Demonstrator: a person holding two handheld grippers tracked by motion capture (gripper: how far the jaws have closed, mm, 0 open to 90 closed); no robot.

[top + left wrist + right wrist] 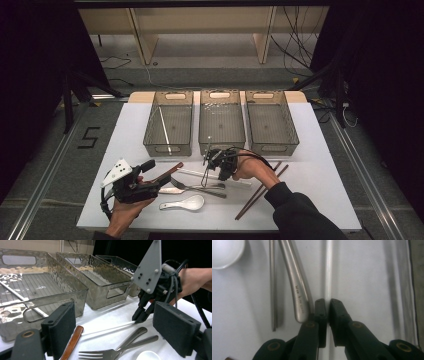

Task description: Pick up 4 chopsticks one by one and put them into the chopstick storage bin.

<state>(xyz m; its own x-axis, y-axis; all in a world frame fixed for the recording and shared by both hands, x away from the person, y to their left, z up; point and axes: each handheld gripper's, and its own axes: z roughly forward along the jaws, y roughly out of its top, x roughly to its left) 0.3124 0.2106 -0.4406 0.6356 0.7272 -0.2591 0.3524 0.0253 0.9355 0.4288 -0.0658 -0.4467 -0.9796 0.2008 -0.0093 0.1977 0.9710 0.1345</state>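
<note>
Fingers of right gripper (327, 312): pinched narrow on white straw (328, 270), flat mid-counter near front edge. Left gripper (150, 172): wide, empty. Step: pickup. Next, likely: lift, carry to bin (168, 145).

Brushed metal fork (110, 353), glossy white spoon (183, 203), rippled clear-plastic bins (168, 125)
</note>
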